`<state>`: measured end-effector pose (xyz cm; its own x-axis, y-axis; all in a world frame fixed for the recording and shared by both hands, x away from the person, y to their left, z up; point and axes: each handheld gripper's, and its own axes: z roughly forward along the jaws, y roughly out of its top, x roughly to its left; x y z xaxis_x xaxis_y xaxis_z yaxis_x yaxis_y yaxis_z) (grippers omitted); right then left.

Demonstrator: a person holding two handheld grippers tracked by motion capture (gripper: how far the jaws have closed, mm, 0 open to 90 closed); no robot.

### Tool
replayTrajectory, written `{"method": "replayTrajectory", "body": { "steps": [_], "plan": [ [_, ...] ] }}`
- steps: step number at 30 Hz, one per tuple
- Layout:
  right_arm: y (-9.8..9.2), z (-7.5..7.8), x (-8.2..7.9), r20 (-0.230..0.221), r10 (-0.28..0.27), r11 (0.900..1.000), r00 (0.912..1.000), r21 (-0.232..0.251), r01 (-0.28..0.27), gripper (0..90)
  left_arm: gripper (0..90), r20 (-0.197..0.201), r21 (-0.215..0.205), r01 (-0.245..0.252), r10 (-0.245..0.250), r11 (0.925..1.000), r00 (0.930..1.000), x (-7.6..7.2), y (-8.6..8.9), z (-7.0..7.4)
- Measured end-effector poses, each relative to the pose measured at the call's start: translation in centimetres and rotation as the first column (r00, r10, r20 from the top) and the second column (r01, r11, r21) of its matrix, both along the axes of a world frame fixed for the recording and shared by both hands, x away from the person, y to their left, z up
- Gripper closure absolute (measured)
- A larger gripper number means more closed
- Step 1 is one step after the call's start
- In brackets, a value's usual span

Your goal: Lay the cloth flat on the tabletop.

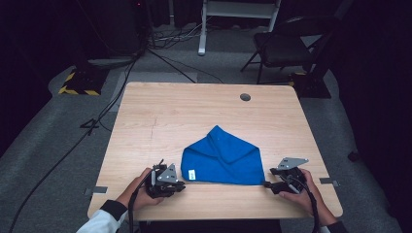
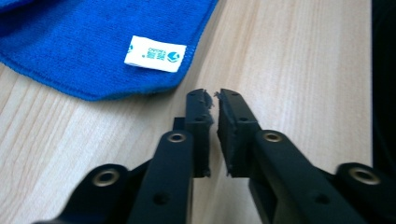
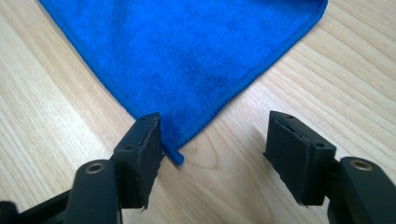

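A blue cloth point(image 1: 223, 158), folded into a rough triangle, lies on the near half of the wooden table point(image 1: 194, 107). Its white label point(image 2: 155, 53) sits at the near left corner. My left gripper point(image 1: 180, 186) rests on the table just left of that corner. In the left gripper view its jaws point(image 2: 212, 93) stand a narrow gap apart with nothing between them, a little short of the cloth point(image 2: 93, 42). My right gripper point(image 1: 268, 184) is at the cloth's near right corner. Its jaws point(image 3: 215, 116) are wide open, and the cloth's corner tip point(image 3: 177, 156) lies beside the left pad.
A round cable hole point(image 1: 245, 97) sits near the table's far edge. Beyond the table are a dark folding chair point(image 1: 286, 43), a white desk frame point(image 1: 204, 29) and cables across the grey floor. The far half of the table is bare wood.
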<state>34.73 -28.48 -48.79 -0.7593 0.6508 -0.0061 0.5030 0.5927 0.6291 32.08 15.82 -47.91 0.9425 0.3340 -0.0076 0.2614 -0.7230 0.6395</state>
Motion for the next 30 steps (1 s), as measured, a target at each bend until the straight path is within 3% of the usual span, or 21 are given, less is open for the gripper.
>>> {"method": "replayTrajectory", "body": {
  "steps": [1,2,3,7,10,11,14,16,18,21,24,25,28,30],
  "plan": [
    [0.0,0.0,-0.1,-0.002,0.000,1.000,1.0000,-0.001,0.000,35.5,76.2,0.003,-0.008,-0.010,0.010,0.9999,0.9999,0.0,0.1,0.1],
    [-0.2,0.2,-0.1,0.012,-0.001,1.000,0.9999,0.006,0.001,35.6,65.1,0.011,-0.018,-0.040,0.040,0.9990,0.9991,0.2,0.2,0.3],
    [-0.2,0.2,-0.1,0.012,-0.001,1.000,0.9999,0.006,0.001,35.6,63.6,0.011,-0.018,-0.040,0.040,0.9990,0.9991,0.2,0.2,0.3],
    [-0.2,1.3,0.4,0.048,-0.012,0.999,0.9988,0.047,0.010,37.2,43.4,0.023,-0.057,-0.126,0.127,0.9904,0.9916,1.4,0.0,0.8],
    [0.6,1.7,1.0,0.069,0.006,0.999,0.9976,0.040,-0.009,38.3,31.9,0.030,-0.072,-0.139,0.141,0.9877,0.9895,2.0,-0.4,1.1],
    [0.9,1.9,1.2,0.077,0.019,0.999,0.9969,0.044,-0.022,39.2,31.2,0.044,-0.092,-0.143,0.147,0.9854,0.9881,2.8,-1.0,1.5],
    [2.0,2.2,1.8,0.092,0.049,0.997,0.9946,0.048,-0.054,39.9,31.4,0.039,-0.103,-0.130,0.135,0.9861,0.9901,3.6,-1.9,1.8],
    [3.8,2.3,2.7,0.112,0.097,0.994,0.9890,0.038,-0.101,41.8,31.4,0.064,-0.092,-0.121,0.127,0.9884,0.9899,4.5,-3.3,1.9],
    [4.2,2.3,2.9,0.115,0.110,0.993,0.9873,0.037,-0.115,42.5,31.6,0.067,-0.080,-0.104,0.110,0.9914,0.9917,5.2,-4.2,1.9],
    [6.3,2.2,4.1,0.120,0.165,0.985,0.9790,0.038,-0.171,45.6,32.6,0.077,-0.062,-0.099,0.104,0.9931,0.9916,6.9,-6.0,1.4],
    [7.3,2.1,4.8,0.115,0.194,0.979,0.9742,0.041,-0.200,47.9,33.4,0.080,-0.041,-0.100,0.103,0.9941,0.9914,7.7,-6.6,1.0],
    [8.4,2.0,5.4,0.113,0.225,0.973,0.9678,0.036,-0.230,49.0,33.5,0.074,-0.034,-0.100,0.103,0.9944,0.9919,8.3,-7.0,0.9],
    [9.2,1.9,5.8,0.116,0.243,0.968,0.9631,0.036,-0.249,50.4,37.4,0.084,-0.054,-0.113,0.117,0.9922,0.9896,9.4,-7.5,0.8],
    [10.0,1.8,6.1,0.113,0.264,0.962,0.9580,0.036,-0.269,51.5,37.4,0.075,-0.038,-0.110,0.113,0.9932,0.9908,9.9,-7.8,0.6]
  ]
}}
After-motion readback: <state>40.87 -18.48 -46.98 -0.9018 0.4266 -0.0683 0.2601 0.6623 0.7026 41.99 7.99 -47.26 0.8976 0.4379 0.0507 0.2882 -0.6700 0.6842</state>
